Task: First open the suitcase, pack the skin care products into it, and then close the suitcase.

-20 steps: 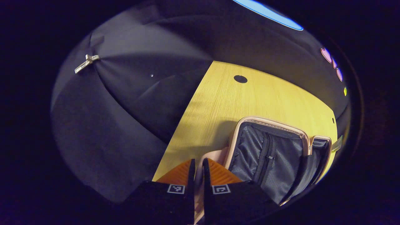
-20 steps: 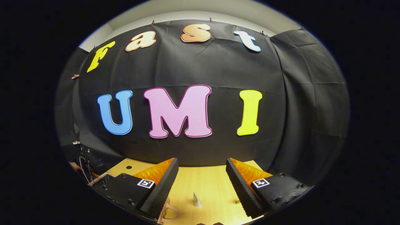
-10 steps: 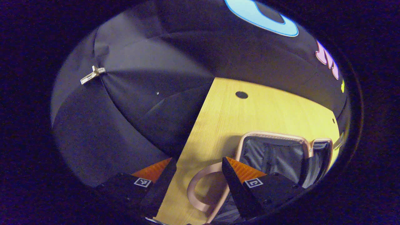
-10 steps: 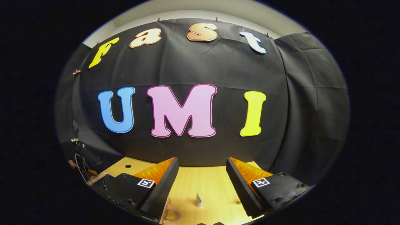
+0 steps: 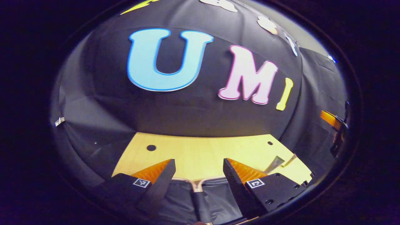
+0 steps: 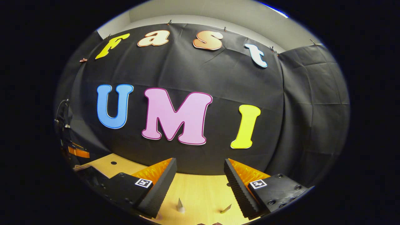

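1. In the left gripper view, the left tool [image 5: 199, 168] is seen with its two fingers spread wide and nothing held between them.
2. Below and between those fingers, the open suitcase [image 5: 215, 200] is seen at the near edge of the worktop [image 5: 200, 150]; its dark lining is exposed and its pale trimmed rim runs across just behind the fingertips.
3. A dark strip is seen running down the middle of the lining, from the rim toward the camera.
4. Two small dark holes are seen in the worktop, one far left [image 5: 151, 147] and one far right [image 5: 270, 143].
5. Slim pale skin care items [image 5: 276, 162] are seen lying on the worktop to the right of the suitcase; their kind cannot be told.
6. In the right gripper view, the right tool [image 6: 200, 175] is likewise held wide apart and empty, above the worktop.
7. A small pointed pale item [image 6: 180, 206] and a slanted slim one [image 6: 225, 209] are seen on the worktop between its fingers, apart from both.
8. The booth's black cloth wall [image 6: 306, 103] is seen behind the worktop.
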Motion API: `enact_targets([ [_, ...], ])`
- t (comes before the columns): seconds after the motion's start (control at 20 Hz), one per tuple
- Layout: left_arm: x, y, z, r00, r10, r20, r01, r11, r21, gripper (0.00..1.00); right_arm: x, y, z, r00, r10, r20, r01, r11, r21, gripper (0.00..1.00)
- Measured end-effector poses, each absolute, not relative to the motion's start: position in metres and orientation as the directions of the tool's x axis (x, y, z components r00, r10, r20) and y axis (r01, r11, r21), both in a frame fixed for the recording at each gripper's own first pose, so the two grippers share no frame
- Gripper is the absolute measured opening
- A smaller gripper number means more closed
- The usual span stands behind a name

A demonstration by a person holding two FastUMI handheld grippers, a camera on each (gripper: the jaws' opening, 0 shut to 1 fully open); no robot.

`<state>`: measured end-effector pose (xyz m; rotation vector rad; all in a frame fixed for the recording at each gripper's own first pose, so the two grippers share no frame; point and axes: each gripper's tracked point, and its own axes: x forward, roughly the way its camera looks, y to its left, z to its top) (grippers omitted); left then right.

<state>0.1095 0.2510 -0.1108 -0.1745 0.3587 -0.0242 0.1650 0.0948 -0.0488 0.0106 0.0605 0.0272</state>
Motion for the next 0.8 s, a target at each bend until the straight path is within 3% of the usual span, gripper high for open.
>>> enact_targets([
  [0.2,0.127,0.121,-0.123,0.899,-0.246,-0.361,0.192,0.965,-0.180,0.96,0.168,0.075,-0.055,0.997,0.034,-0.068,-0.032,0.999,0.026,0.96],
  [0.5,0.156,-0.025,-0.210,0.728,-0.436,-0.528,0.364,0.900,-0.241,0.97,0.152,0.052,-0.074,0.991,0.090,-0.101,-0.083,0.995,0.063,0.96],
  [0.8,0.210,-0.089,-0.301,0.648,-0.376,-0.662,0.231,0.926,-0.300,0.96,0.138,0.008,-0.101,0.985,0.084,-0.152,-0.079,0.996,0.043,0.97],
])
